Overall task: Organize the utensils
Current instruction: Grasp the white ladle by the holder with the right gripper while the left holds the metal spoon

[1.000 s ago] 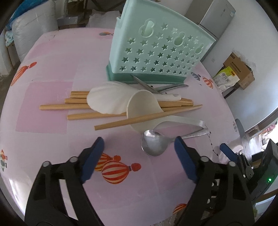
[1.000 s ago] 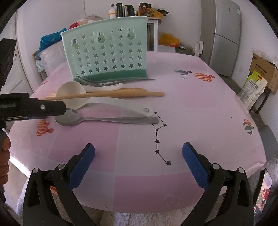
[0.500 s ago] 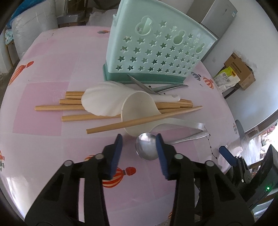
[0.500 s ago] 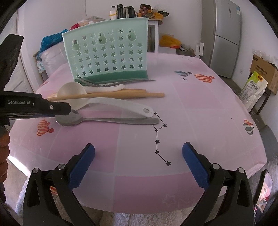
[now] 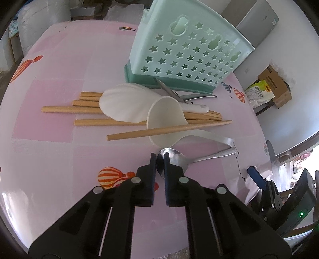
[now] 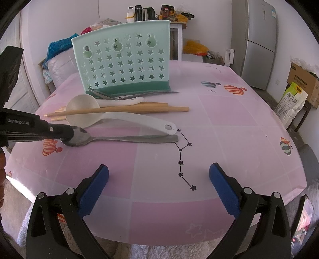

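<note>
Nearest, the right gripper (image 6: 158,184) hangs wide open over bare table (image 6: 229,119), holding nothing, apparently waiting. Beyond it, the left gripper (image 5: 159,159) is closing narrowly on the bowl of the metal spoon (image 5: 175,159), which lies flat. Farther lie the white ladle (image 5: 165,123) and chopsticks (image 5: 169,129); the perforated green holder (image 5: 185,53), the likely destination, stands farthest.

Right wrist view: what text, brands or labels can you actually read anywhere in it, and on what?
"GenRobot.AI": white lettering on the black body of the left gripper, whose jaws are closing on the bowl of the metal spoon.
Yellow-green bag on the floor at right: printed characters, too small to read.
Refrigerator: small sticker near the top of its door, unreadable.
Bottles behind the green utensil holder: labels too blurred to read.
</note>
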The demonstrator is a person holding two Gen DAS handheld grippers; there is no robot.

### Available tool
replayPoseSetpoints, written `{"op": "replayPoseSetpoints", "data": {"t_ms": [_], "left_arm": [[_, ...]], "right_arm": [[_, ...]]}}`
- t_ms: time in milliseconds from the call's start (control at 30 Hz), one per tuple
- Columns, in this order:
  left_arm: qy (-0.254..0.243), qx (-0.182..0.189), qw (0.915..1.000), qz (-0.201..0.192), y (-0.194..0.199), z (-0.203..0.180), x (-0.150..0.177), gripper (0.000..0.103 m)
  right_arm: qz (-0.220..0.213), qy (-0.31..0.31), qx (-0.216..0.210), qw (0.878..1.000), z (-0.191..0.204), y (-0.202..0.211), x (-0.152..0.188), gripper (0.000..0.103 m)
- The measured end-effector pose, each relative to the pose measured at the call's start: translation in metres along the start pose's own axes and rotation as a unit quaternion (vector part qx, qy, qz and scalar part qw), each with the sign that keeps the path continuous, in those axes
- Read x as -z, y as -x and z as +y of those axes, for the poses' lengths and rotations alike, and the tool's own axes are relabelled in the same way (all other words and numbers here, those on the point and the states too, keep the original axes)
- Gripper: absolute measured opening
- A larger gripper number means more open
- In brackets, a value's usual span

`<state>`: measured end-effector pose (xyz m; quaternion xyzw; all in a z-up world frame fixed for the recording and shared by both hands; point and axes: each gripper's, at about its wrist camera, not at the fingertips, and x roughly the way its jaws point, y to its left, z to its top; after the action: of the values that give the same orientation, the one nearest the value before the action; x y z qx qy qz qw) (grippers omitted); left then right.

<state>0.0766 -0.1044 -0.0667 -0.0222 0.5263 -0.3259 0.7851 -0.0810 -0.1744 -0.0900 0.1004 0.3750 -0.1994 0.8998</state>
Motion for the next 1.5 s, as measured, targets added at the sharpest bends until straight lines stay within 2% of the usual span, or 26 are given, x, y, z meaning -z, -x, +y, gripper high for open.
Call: {"op": "replayPoseSetpoints", "data": {"t_ms": [100, 167, 233, 333, 400, 433, 500, 600, 700, 833, 933, 1067, 1133, 1200, 1233, 1300, 1400, 1433, 1467, 1500], "left_arm": [[0.000, -0.005, 1.0000, 0.002, 0.002, 0.000, 0.001, 0.006], [-0.003, -0.007, 1.0000, 0.004, 0.007, 0.003, 0.005, 0.005], [-0.003, -0.008, 1.0000, 0.004, 0.012, 0.008, 0.010, 0.005], [0.002, -0.005, 1.0000, -0.001, 0.019, 0.018, 0.017, 0.005], [0.003, -0.003, 1.0000, -0.005, 0.023, 0.023, 0.021, 0.005], [0.004, -0.001, 1.0000, -0.006, 0.025, 0.026, 0.022, 0.005], [0.003, 0.003, 1.0000, -0.008, 0.027, 0.030, 0.025, 0.005], [-0.002, 0.010, 0.9999, -0.010, 0.029, 0.032, 0.027, 0.005], [-0.007, 0.020, 0.9997, -0.014, 0.030, 0.035, 0.029, 0.005], [-0.012, 0.031, 0.9993, -0.020, 0.029, 0.036, 0.030, 0.005], [-0.011, 0.040, 0.9989, -0.022, 0.029, 0.039, 0.030, 0.005], [-0.007, 0.051, 0.9983, -0.025, 0.029, 0.043, 0.031, 0.005], [-0.005, 0.056, 0.9980, -0.028, 0.032, 0.048, 0.035, 0.005], [-0.004, 0.061, 0.9977, -0.030, 0.030, 0.050, 0.035, 0.005], [-0.004, 0.063, 0.9976, -0.030, 0.030, 0.050, 0.035, 0.005], [-0.003, 0.066, 0.9973, -0.031, 0.029, 0.051, 0.034, 0.005], [-0.002, 0.069, 0.9971, -0.031, 0.028, 0.052, 0.035, 0.004], [-0.001, 0.070, 0.9971, -0.032, 0.028, 0.052, 0.036, 0.004], [0.000, 0.071, 0.9970, -0.032, 0.028, 0.053, 0.036, 0.004], [0.000, 0.072, 0.9969, -0.032, 0.029, 0.053, 0.037, 0.004]], "right_arm": [[0.009, 0.004, -0.013, 1.000, -0.005, 0.005, -0.003, 0.098], [-0.021, -0.006, -0.028, 0.999, -0.016, 0.020, -0.009, 0.098], [-0.048, -0.003, -0.047, 0.998, -0.021, 0.033, -0.025, 0.093], [-0.058, 0.027, -0.076, 0.995, -0.015, 0.039, -0.052, 0.082], [-0.048, 0.065, -0.111, 0.991, 0.000, 0.032, -0.070, 0.068], [-0.045, 0.079, -0.118, 0.989, 0.006, 0.029, -0.075, 0.065], [-0.032, 0.122, -0.141, 0.982, 0.024, 0.018, -0.084, 0.052], [-0.021, 0.196, -0.158, 0.968, 0.051, 0.005, -0.091, 0.041], [-0.007, 0.282, -0.168, 0.945, 0.079, -0.008, -0.088, 0.032], [0.002, 0.388, -0.166, 0.907, 0.103, -0.023, -0.079, 0.029], [0.019, 0.444, -0.169, 0.880, 0.113, -0.032, -0.075, 0.025], [0.022, 0.494, -0.151, 0.856, 0.118, -0.035, -0.068, 0.014], [0.011, 0.494, -0.146, 0.857, 0.115, -0.030, -0.075, 0.007], [0.000, 0.483, -0.138, 0.865, 0.109, -0.026, -0.085, 0.006], [-0.009, 0.469, -0.129, 0.874, 0.103, -0.024, -0.093, 0.006], [-0.014, 0.452, -0.118, 0.884, 0.097, -0.027, -0.103, 0.006], [-0.019, 0.444, -0.087, 0.892, 0.095, -0.035, -0.109, 0.008], [-0.018, 0.437, -0.076, 0.896, 0.092, -0.035, -0.109, 0.010], [-0.014, 0.431, -0.073, 0.899, 0.093, -0.036, -0.111, 0.023], [-0.012, 0.417, -0.073, 0.906, 0.091, -0.031, -0.112, 0.040]]}}
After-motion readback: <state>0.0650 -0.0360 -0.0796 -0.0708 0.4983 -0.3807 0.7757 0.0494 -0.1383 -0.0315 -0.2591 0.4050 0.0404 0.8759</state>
